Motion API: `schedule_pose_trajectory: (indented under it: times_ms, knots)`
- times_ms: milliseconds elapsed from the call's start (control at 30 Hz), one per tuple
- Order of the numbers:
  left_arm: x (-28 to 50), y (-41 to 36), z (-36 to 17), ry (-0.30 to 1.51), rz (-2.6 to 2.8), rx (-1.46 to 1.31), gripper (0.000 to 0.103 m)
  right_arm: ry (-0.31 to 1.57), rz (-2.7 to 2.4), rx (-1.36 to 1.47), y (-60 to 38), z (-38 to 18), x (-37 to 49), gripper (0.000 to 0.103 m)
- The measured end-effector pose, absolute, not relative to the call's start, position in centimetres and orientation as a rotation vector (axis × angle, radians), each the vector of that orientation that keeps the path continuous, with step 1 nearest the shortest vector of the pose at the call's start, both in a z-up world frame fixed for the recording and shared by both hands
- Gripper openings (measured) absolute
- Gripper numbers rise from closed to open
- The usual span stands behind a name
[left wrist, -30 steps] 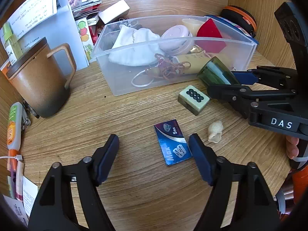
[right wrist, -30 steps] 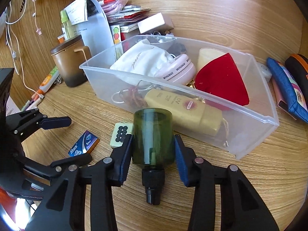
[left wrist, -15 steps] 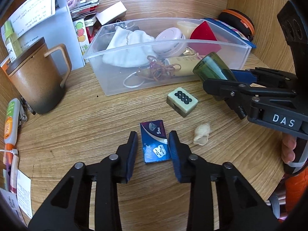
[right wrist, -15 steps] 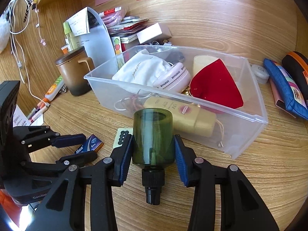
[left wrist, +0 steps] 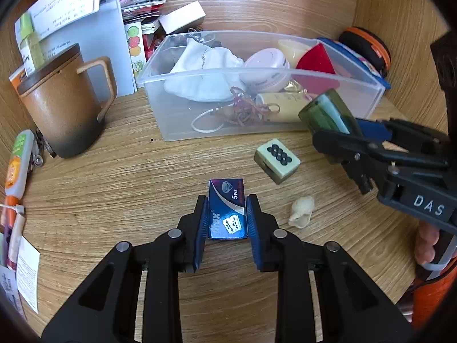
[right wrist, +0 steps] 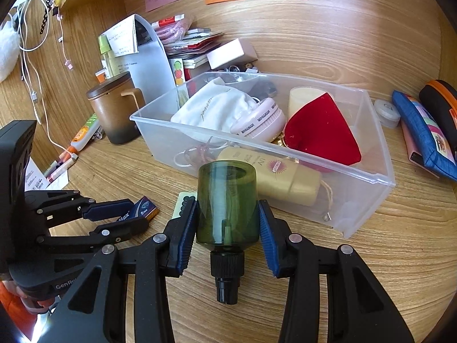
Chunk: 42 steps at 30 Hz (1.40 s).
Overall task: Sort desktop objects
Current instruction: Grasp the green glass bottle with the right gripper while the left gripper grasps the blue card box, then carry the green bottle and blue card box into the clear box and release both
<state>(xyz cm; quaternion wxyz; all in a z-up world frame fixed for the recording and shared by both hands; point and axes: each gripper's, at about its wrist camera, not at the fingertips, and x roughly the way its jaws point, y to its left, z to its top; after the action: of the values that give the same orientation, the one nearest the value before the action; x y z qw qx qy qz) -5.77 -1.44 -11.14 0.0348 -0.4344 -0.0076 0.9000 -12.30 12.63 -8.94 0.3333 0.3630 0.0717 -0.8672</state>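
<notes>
The left tool [left wrist: 225,223] points steeply down at the wooden counter [left wrist: 128,194], and its jaws are closing on the small blue box [left wrist: 227,210], whose long sides lie against the two blue pads while the box rests flat on the counter. Just to the right of this tool lies a pale crumpled scrap [left wrist: 301,211], and a little beyond that a pale green tile with black dots [left wrist: 277,160].

The right tool [right wrist: 227,225] also tilts downward and is clenched around a dark green bottle [right wrist: 227,203], held off the counter with its black cap toward the camera and its base pointing away. A person's fingers [left wrist: 425,240] show on this tool's handle.

Straight beyond both tools stands the clear plastic bin [right wrist: 368,200], which holds a white cloth pouch [right wrist: 214,108], a pink round case [right wrist: 260,120], a yellow tube [right wrist: 274,177] and a red heart-shaped box [right wrist: 320,131]. Far off to the left of the left tool stands a brown mug [left wrist: 60,108].
</notes>
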Motion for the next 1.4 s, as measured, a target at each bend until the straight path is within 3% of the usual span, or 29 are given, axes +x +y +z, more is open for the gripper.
schedule_pose_trajectory:
  times_ms: [300,733,1400]
  knots:
    - [-5.8,-2.1,-8.9,-0.056,2.804,-1.258,0.026,0.198,-2.268,0.944,12.7,-8.2,-11.6,0.038]
    - [-6.3,-3.0,-3.9,-0.052,2.847,-1.069,0.026,0.166,-2.358,0.816,14.1,-2.8,-11.1,0.038]
    - [-12.8,-4.8,-0.2,-0.039,2.817,-0.999,0.026,0.320,-2.399,0.806,10.9,0.1,-15.9,0.038]
